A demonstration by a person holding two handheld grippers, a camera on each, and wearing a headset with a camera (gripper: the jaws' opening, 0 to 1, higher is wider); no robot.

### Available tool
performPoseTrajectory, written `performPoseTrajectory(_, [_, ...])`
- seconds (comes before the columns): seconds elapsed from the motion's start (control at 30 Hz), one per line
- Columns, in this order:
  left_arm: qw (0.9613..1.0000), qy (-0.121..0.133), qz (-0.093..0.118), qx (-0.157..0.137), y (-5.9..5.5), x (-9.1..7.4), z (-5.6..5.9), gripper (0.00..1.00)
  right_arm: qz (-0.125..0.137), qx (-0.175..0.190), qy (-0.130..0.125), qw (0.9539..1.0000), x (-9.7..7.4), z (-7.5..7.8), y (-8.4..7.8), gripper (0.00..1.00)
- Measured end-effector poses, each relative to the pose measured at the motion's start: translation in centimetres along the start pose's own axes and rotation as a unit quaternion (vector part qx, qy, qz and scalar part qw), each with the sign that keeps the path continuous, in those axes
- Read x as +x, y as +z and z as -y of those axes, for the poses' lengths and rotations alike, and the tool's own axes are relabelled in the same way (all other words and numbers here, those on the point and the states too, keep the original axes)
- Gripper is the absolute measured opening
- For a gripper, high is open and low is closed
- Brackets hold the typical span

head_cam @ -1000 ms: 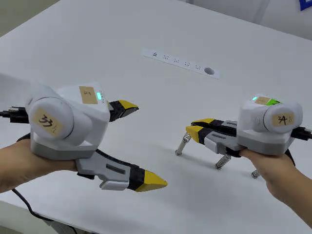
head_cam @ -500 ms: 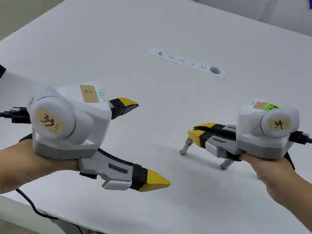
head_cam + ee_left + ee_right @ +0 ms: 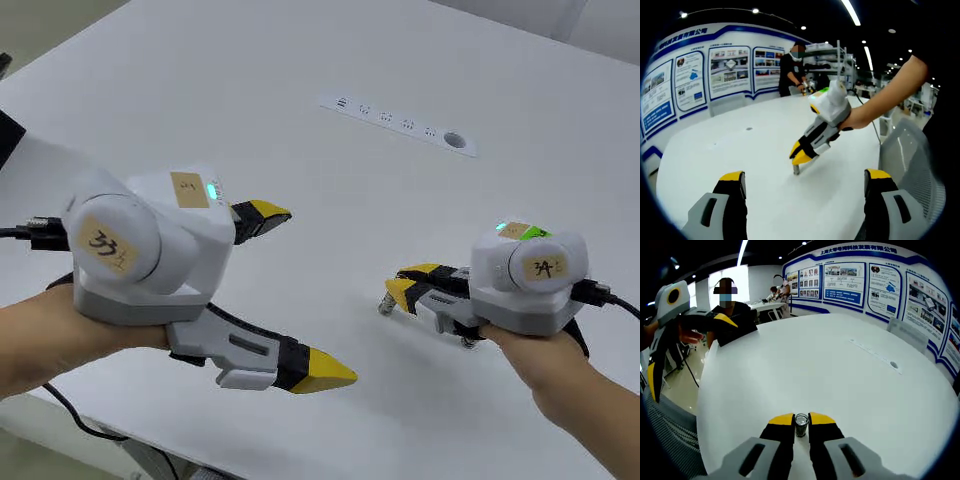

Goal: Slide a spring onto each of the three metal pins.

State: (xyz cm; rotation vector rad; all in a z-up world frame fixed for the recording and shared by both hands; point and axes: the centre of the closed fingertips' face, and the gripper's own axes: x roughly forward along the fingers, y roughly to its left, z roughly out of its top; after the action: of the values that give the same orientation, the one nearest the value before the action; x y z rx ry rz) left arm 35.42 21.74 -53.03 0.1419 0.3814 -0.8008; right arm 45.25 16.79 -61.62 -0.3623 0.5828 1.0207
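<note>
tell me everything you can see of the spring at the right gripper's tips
The spring is a small silvery metal coil. The right gripper view shows it end-on, with a dark hollow centre. It sits between the yellow tips of the right gripper, whose jaws are closed against its sides. In the head view it reaches from those tips down to the white table.

Spring-clad metal pin, standing tilted; its shiny round top pinched between right gripper tips

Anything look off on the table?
The sprung pin between the right tongs leans instead of standing straight. A second pin pokes out under that gripper. Nothing looks spilled or broken.
</note>
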Motion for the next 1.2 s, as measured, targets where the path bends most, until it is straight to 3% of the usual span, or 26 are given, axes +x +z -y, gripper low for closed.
performPoseTrajectory(0.43, [1.0000,0.002,-0.001,-0.004,-0.2,-0.2,0.2,1.00,-0.008,-0.001,0.009,0.9999,0.3,-0.3,-0.8,0.13])
performPoseTrajectory(0.53, [1.0000,0.003,0.002,-0.003,0.1,-0.3,0.3,1.00,-0.009,-0.001,0.002,1.0000,0.2,-0.1,-0.8,0.20])
performPoseTrajectory(0.7, [1.0000,0.005,0.002,0.004,0.6,-0.5,0.5,1.00,0.003,-0.002,0.001,1.0000,-0.8,-0.2,-0.1,0.20])
performPoseTrajectory(0.87, [0.9999,0.005,0.002,0.012,1.4,-0.2,0.9,1.00,0.033,-0.007,0.004,0.9994,-2.8,-0.3,1.6,0.21])
performPoseTrajectory(1.03, [0.9997,0.008,0.019,0.015,3.2,0.0,1.1,1.00,0.070,-0.004,0.001,0.9976,-6.0,0.6,3.3,0.22])
performPoseTrajectory(1.2, [0.9993,0.015,0.022,0.025,4.5,0.4,1.0,1.00,0.100,-0.002,-0.012,0.9950,-9.9,2.2,4.3,0.24])
